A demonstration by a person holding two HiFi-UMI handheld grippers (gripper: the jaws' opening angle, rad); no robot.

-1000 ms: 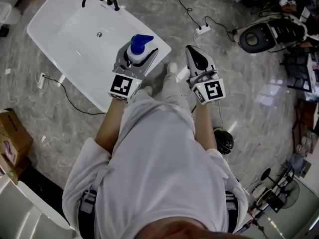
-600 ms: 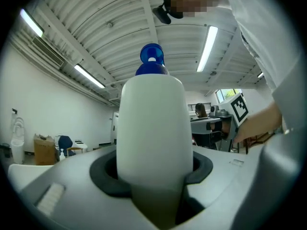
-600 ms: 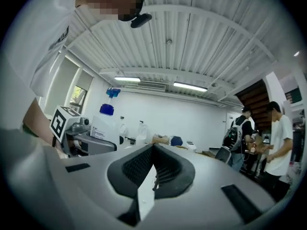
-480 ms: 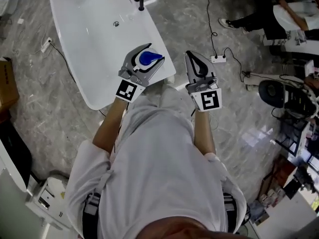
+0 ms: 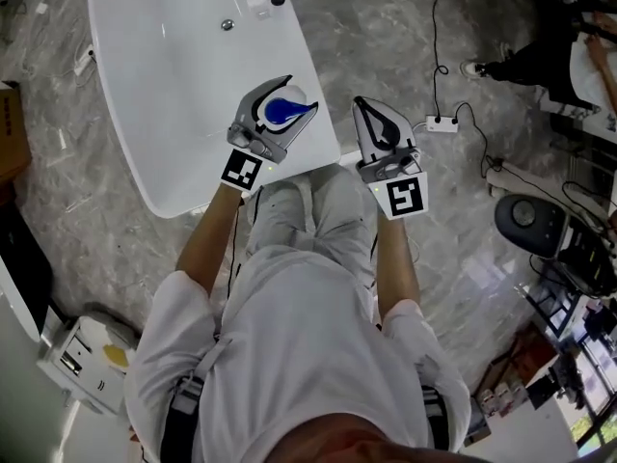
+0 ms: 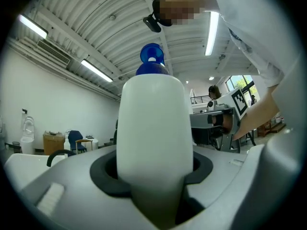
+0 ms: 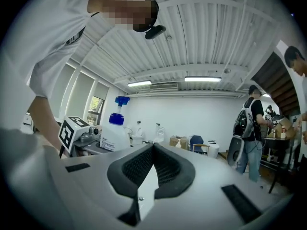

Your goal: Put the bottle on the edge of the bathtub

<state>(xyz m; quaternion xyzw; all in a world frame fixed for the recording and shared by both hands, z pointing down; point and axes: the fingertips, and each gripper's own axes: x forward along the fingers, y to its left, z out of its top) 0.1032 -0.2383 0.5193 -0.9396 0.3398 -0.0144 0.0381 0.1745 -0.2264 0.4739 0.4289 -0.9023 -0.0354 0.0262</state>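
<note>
Gripping the white bottle (image 6: pixel 153 128) in its jaws, left gripper (image 5: pixel 289 99) above the bathtub (image 5: pixel 164 85) edge, tub visible only in head view, right gripper (image 7: pixel 153 151) jaws closed, empty.

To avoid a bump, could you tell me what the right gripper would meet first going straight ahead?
Nothing near, it seems: the right gripper points level beside the bathtub, with open room ahead; depth is unclear.

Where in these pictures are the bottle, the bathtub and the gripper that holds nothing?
bottle (image 5: pixel 284 111): head view, on its blue pump top.
bathtub (image 5: pixel 178 95): head view, on the bare white inside of the tub.
right gripper (image 5: pixel 360 104): head view, at the tips of its closed jaws.
</note>
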